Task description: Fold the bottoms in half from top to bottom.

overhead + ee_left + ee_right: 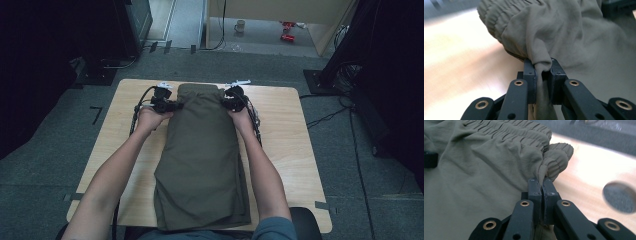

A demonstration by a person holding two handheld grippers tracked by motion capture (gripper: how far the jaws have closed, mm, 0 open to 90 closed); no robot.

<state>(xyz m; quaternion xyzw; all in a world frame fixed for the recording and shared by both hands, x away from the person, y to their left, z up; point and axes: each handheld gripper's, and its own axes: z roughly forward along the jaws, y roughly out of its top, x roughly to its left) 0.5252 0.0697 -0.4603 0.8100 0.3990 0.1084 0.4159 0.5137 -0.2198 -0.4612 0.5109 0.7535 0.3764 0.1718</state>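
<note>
Olive trousers [202, 160] lay folded along the wooden surface [295, 150], waistband at far end. Left gripper [170, 105] clamped on waistband's left corner, right gripper [231, 103] on right corner. Fabric looked thin, soft, light & floppy; elastic corners seemed the best hold.

Matt olive cloth trousers [202, 160] on a smooth, pale wooden table [290, 135].
</note>
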